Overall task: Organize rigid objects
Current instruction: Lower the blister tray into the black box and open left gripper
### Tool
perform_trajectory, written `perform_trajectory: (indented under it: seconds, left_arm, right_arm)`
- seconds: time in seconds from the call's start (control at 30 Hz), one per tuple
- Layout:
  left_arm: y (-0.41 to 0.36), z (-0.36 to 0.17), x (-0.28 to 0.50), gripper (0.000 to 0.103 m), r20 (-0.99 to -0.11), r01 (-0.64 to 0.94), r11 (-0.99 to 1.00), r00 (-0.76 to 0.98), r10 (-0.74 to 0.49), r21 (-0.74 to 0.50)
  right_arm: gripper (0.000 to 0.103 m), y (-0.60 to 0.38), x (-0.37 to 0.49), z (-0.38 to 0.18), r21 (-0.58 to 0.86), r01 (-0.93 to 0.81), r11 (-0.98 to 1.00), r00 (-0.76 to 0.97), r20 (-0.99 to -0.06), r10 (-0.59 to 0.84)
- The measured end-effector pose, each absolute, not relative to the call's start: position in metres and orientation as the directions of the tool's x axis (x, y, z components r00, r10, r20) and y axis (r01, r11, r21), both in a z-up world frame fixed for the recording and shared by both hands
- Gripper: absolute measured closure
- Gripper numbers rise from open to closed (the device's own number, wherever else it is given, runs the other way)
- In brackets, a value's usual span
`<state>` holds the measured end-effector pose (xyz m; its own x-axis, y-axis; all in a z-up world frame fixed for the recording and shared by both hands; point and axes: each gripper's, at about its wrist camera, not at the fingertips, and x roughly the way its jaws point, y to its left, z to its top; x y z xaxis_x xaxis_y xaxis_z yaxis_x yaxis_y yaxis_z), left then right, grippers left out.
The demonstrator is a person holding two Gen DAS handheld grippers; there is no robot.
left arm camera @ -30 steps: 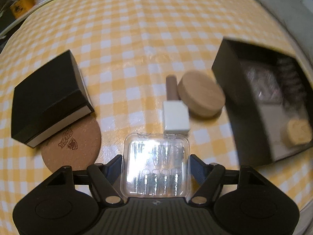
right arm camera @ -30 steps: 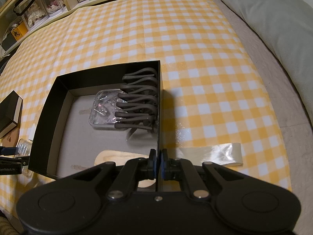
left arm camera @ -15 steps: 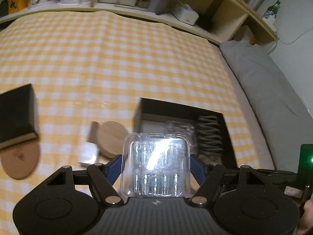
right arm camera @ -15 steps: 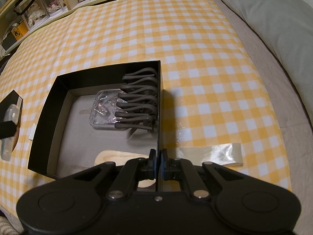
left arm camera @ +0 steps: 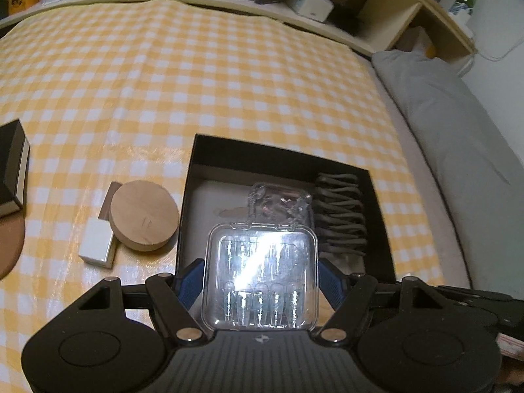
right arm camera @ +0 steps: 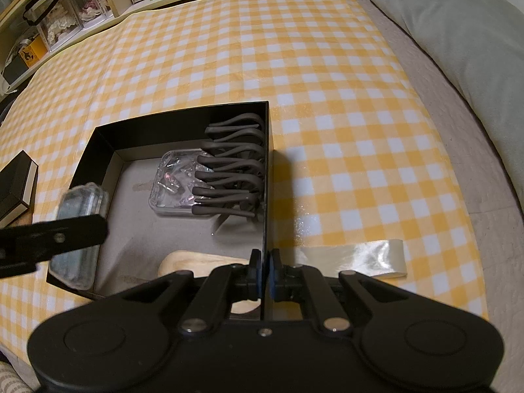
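Landmark: black open box (left arm camera: 281, 160), on the yellow checked cloth (left arm camera: 196, 65).
Left gripper (left arm camera: 260, 281): fingers (left arm camera: 188, 283) clamped on the two side edges of a clear plastic case (left arm camera: 260, 271); case held flat, above the box's near-left corner.
Key relation: free floor of the box just ahead of and below the held case; in the right wrist view the case (right arm camera: 80, 226) hangs over the box's left wall (right arm camera: 95, 163), partly inside the rim.
Right gripper (right arm camera: 264, 278): fingers pinched nearly together on the box's right wall (right arm camera: 266, 196), at its near end; likely steadying it.
Box contents: second clear case (right arm camera: 173, 183) mid-floor; row of dark grey curved pieces (right arm camera: 232, 170) against the right wall; pale wooden piece (right arm camera: 196, 260) at the near end.
Outside, left of box: round wooden disc (left arm camera: 144, 219), small white block (left arm camera: 96, 244), brown stick (left arm camera: 109, 201) partly under the disc, closed black box (left arm camera: 13, 167), cork coaster (left arm camera: 9, 245).
Next move, judged: lower the case onto the bare floor left of its twin.
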<state>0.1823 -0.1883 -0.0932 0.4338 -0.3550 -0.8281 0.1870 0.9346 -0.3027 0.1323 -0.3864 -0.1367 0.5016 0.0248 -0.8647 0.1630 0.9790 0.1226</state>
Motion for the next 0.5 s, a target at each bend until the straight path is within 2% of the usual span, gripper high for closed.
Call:
perform_trajectory:
  seconds: [0.5]
  left_arm:
    - [-0.1890,-0.1038,0.1853,0.027,-0.848,0.215,0.948,0.433,-0.306,-0.233]
  right_arm:
    - [0.098,-0.3867,0.1324,-0.1368,0.124,0.163,0.979,0.502,-0.865,0.026]
